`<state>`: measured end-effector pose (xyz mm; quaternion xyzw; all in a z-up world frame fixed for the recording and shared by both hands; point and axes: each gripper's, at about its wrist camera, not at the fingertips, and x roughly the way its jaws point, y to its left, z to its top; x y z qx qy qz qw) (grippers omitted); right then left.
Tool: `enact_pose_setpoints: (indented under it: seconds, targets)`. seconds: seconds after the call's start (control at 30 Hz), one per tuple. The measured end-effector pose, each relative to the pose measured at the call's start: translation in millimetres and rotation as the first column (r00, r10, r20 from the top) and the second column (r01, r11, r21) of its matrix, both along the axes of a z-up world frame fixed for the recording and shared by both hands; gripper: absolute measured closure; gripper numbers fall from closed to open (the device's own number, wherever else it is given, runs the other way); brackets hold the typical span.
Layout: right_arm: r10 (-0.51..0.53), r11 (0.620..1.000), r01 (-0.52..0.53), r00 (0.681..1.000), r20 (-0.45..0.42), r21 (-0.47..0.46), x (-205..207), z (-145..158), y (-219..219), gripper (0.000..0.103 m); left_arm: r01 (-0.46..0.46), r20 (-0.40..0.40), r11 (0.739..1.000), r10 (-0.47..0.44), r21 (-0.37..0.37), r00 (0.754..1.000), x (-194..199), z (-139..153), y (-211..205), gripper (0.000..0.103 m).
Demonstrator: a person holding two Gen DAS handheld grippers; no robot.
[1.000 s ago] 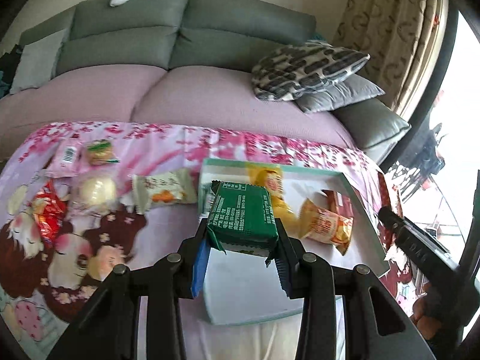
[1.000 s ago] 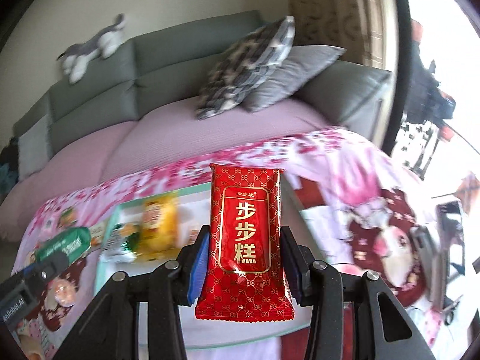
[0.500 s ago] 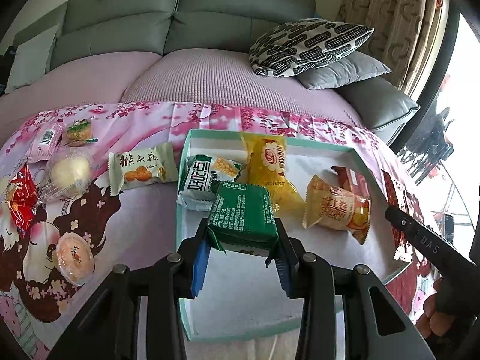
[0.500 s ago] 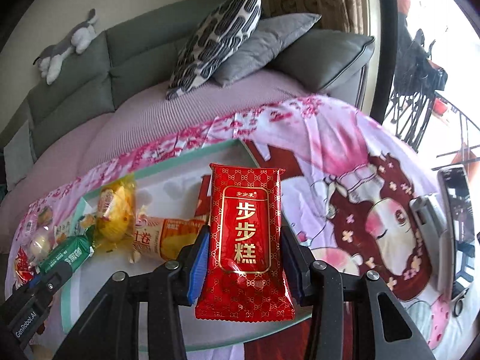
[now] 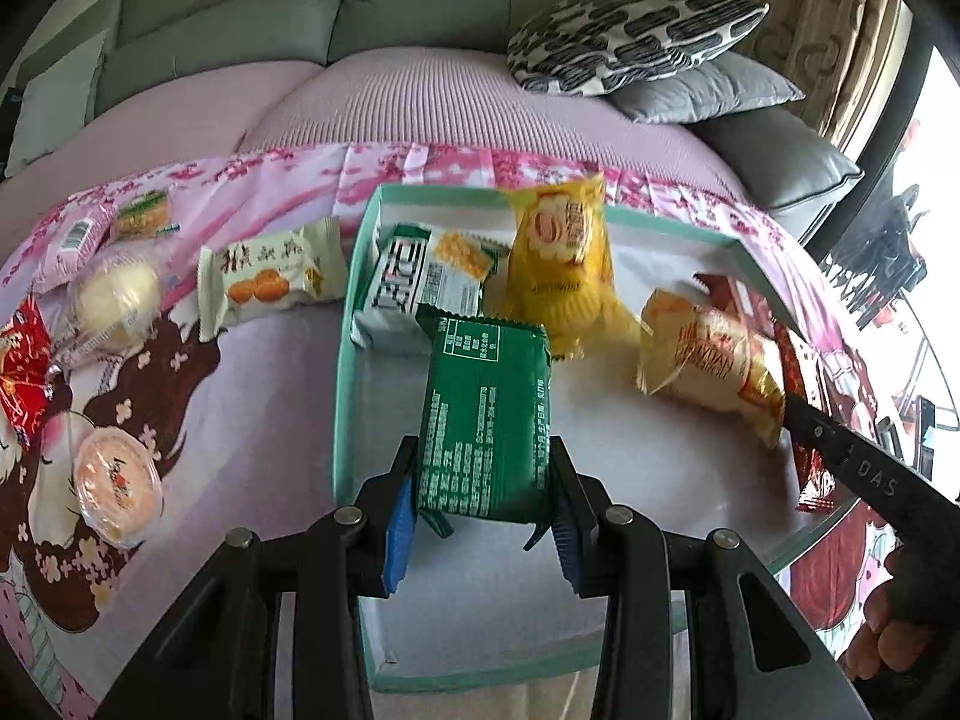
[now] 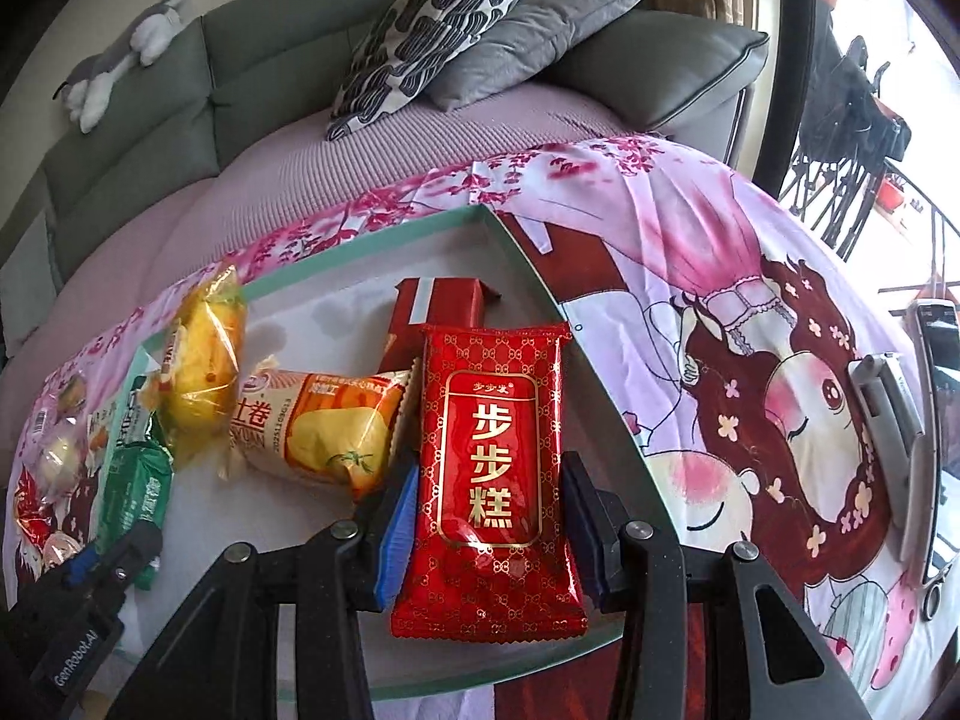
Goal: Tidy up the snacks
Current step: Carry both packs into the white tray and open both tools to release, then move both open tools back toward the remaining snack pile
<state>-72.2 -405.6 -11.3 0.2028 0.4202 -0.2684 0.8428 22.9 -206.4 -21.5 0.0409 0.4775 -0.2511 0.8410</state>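
Over teal tray [image 5: 345, 396]: left claw [image 5: 483, 516] pinches green pkt [image 5: 486, 420], right claw [image 6: 489, 531] pinches red pkt [image 6: 489, 474].

Each of the 2 cameras sits on a gripper and looks forward and down, close over the tray [image 5: 351, 360] [image 6: 372, 243]. Both face the sofa [image 5: 420, 6] [image 6: 252, 60] at the top of the frame. Both show the tray and the striped pillow [image 5: 630, 30] [image 6: 432, 30].

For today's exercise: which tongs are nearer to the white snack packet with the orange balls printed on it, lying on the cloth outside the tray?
Left. The left tongs, gripping the green packet, sit just right of the white packet; the right tongs are at the tray's far side.
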Motion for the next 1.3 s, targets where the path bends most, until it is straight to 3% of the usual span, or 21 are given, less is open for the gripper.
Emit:
enact_pose_setpoints:
  seconds: [0.37, 0.6, 0.77, 0.9, 1.0, 1.07, 1.13, 1.23, 1.3]
  targets:
    - [0.026, 0.999, -0.026, 1.0, -0.008, 0.034, 6.5, -7.3, 4.2, 0.055, 0.014, -0.013, 1.0, -0.014, 0.018, 1.0, 0.1, -8.0, -2.1, 0.062]
    - [0.023, 1.0, -0.023, 0.999, -0.027, 0.012, 7.5, -3.9, 5.0, 0.045, 0.019, -0.036, 1.0, -0.019, 0.004, 0.999, 1.8, -5.1, -0.4, 0.061]
    - [0.02, 1.0, -0.02, 1.0, -0.023, -0.02, 4.9, 4.3, 5.8, 0.038, 0.016, -0.023, 1.0, -0.017, -0.019, 1.0, 0.9, 8.3, 4.8, 0.047]
    - [0.028, 0.997, -0.029, 0.999, -0.018, -0.065, 4.2, 15.0, 11.6, 0.031, 0.007, 0.007, 0.998, -0.006, -0.055, 1.0, -0.1, 25.7, 12.9, 0.044]
    - [0.034, 0.995, -0.034, 0.999, -0.001, -0.098, 4.0, 24.7, 18.2, 0.028, -0.034, 0.02, 0.997, 0.035, -0.067, 0.999, 4.1, 35.3, 26.3, 0.04]
    - [0.04, 0.994, -0.038, 0.999, 0.018, -0.104, 4.9, 30.4, 23.1, 0.028, -0.093, 0.023, 0.994, 0.094, -0.061, 0.995, 10.9, 40.3, 41.0, 0.031]
    - [0.069, 0.993, -0.064, 0.997, 0.047, -0.099, 9.1, 35.6, 31.5, 0.028, -0.154, 0.036, 0.987, 0.156, -0.053, 0.987, 17.4, 44.9, 56.5, 0.029]
    - [0.113, 0.991, -0.108, 0.991, 0.067, -0.08, 18.7, 36.2, 44.8, 0.027, -0.264, 0.054, 0.964, 0.265, -0.035, 0.963, 28.8, 50.3, 86.2, 0.027]
    - [0.149, 0.988, -0.145, 0.986, 0.074, -0.058, 27.4, 33.8, 56.1, 0.024, -0.325, 0.065, 0.945, 0.326, -0.012, 0.943, 34.4, 50.7, 102.8, 0.02]
